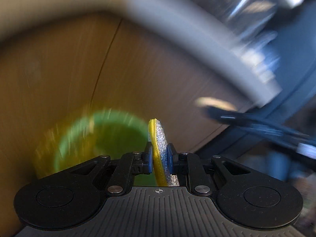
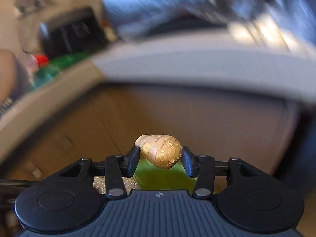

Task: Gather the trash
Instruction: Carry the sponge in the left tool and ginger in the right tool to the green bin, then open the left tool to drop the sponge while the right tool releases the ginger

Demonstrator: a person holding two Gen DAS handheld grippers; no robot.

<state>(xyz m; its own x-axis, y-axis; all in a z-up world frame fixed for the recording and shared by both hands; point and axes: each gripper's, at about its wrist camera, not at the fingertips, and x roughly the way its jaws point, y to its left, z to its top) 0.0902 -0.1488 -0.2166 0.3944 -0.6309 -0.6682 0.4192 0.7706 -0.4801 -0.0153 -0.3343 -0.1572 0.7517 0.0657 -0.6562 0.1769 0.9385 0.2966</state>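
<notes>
A blurred wooden floor [image 1: 138, 63] fills both wrist views. My left gripper [image 1: 160, 158] pinches a flattened yellow-and-silver wrapper [image 1: 162, 150]; my right gripper [image 2: 160, 158] clamps a brown knobbly lump [image 2: 161, 151] (ginger, perhaps). A smeared green container [image 1: 110, 138] sits below, its edges unreadable.

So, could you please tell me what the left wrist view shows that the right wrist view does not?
Only the left wrist view shows the left gripper shut on a flat yellow and silver glittery wrapper, with a blurred black cable to its right. Only the right wrist view shows the right gripper shut on a piece of ginger root. Both share the green bin below the fingers and the brown wooden surface.
</notes>
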